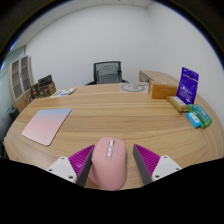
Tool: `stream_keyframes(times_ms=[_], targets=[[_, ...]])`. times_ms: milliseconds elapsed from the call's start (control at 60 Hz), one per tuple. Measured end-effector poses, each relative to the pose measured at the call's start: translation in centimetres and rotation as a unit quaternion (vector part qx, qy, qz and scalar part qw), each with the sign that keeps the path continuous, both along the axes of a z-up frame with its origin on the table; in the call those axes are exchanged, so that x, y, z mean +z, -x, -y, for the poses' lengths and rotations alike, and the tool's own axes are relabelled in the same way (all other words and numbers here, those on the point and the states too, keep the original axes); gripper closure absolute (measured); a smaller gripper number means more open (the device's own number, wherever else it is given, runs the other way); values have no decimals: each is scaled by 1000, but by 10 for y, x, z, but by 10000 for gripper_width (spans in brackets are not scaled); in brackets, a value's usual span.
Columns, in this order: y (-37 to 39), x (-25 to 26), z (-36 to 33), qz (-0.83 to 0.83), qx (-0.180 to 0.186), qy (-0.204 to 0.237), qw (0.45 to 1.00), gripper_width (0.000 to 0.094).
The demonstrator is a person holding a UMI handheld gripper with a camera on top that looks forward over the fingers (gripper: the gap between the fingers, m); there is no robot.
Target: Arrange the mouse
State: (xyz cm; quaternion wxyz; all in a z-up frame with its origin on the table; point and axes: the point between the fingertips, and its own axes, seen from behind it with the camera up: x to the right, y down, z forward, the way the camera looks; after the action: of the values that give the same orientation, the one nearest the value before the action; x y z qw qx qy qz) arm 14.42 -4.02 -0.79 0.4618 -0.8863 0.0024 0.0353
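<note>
A pink mouse (108, 165) lies on the wooden table (115, 110), between my gripper's (113, 160) two fingers. The left finger is against its side. A narrow strip of table shows between the mouse and the right finger (148, 160), so the fingers are open about it. A pink mouse mat (46, 125) lies flat on the table, ahead and to the left of the fingers.
A purple box (187, 85), a wooden box (163, 90) and a teal packet (199, 116) stand at the table's right side. A round disc (133, 87) lies at the far edge. A black office chair (108, 72) stands behind the table, and a cabinet (20, 80) at the far left.
</note>
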Motion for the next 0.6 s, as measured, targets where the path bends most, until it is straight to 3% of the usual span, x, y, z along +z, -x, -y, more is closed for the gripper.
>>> stream_keyframes(times_ms=[50,67,217,367,433,600], targets=[[1,0,0,1,-1,0,1000,233],[3,0,0,-2,0,0,1000,360],[-6,-3,3,12,-35,5,999,473],[-2,-2,1,4,-45,23,999,509],[18,2,-1,-25,-33,35,999,510],[96,50,-41,-7,-25,-8,1000,509]])
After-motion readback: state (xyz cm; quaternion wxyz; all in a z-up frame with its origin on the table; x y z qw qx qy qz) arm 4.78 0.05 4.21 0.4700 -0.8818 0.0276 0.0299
